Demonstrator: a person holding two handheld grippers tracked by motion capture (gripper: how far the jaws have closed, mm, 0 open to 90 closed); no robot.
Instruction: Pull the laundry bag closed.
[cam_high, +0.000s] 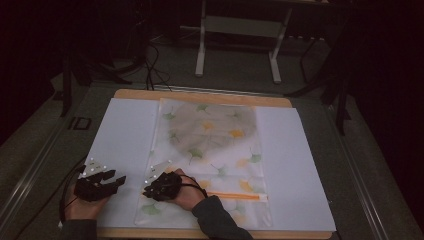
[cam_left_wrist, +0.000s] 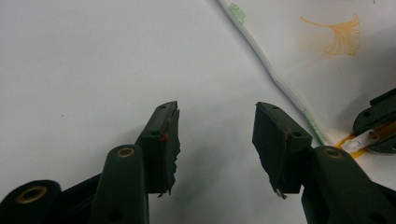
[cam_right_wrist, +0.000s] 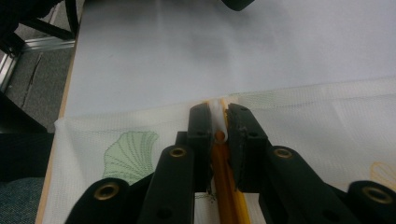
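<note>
**Two grippers at the bag, one on the zipper pull**

Most of the zipper's travel looks finished or barely begun; which of the two cannot be told from the pictures. The right gripper (cam_high: 162, 186) is closed on the white zipper pull (cam_right_wrist: 217, 115), which sits at the left end of the orange zipper (cam_high: 235, 195), close to the bag's left edge. The mesh bag (cam_high: 215, 150), printed with green and yellow leaves, lies flat on white paper (cam_high: 125, 135) in the middle of the counter (cam_high: 200, 95). Its long axis runs from the near edge to the far edge, while the zipper lies crosswise, parallel to the near edge, near the bag's near end. If the bag is being zipped, little is judged to be left; if it is being unzipped, nearly the whole run towards the right edge remains.

The left gripper (cam_left_wrist: 215, 140) is held over bare paper just beside the bag's left edge, near the counter's near left corner, jaws wide apart and holding nothing. No hold on the fabric has yet been taken.
</note>
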